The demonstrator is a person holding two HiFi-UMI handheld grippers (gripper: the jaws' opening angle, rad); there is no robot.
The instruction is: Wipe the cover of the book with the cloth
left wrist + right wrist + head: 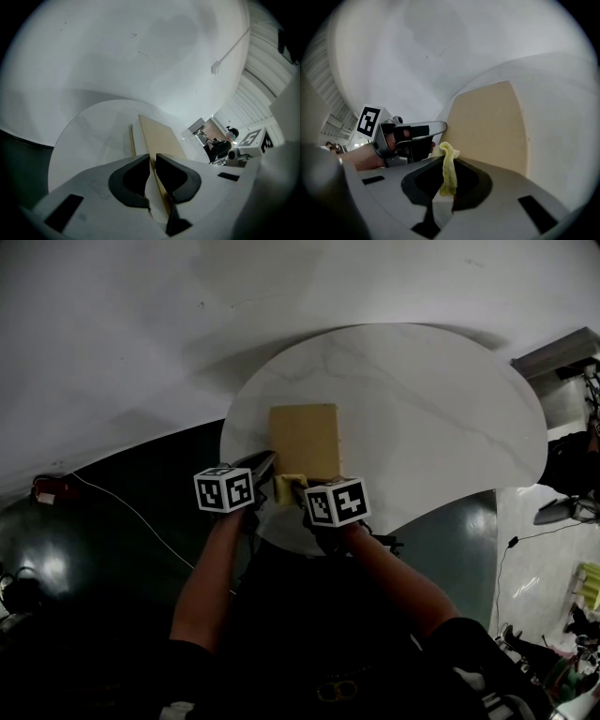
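Likely a lab or test room. A round white surface stands by a plain white wall, and loose cables trail across the dark glossy floor.

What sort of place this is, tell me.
Probably an indoor workroom or lab: a round white marble-patterned table by a plain white wall, a loose white cable on the dark glossy floor.

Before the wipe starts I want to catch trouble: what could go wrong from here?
The right tongs pinch only a thin fold of the yellow cloth, so it may slip out, or the hard tips may scrape the cover of the book. The left tongs appear shut on just the book's near edge; a sideways wipe might pivot it on the smooth round table.
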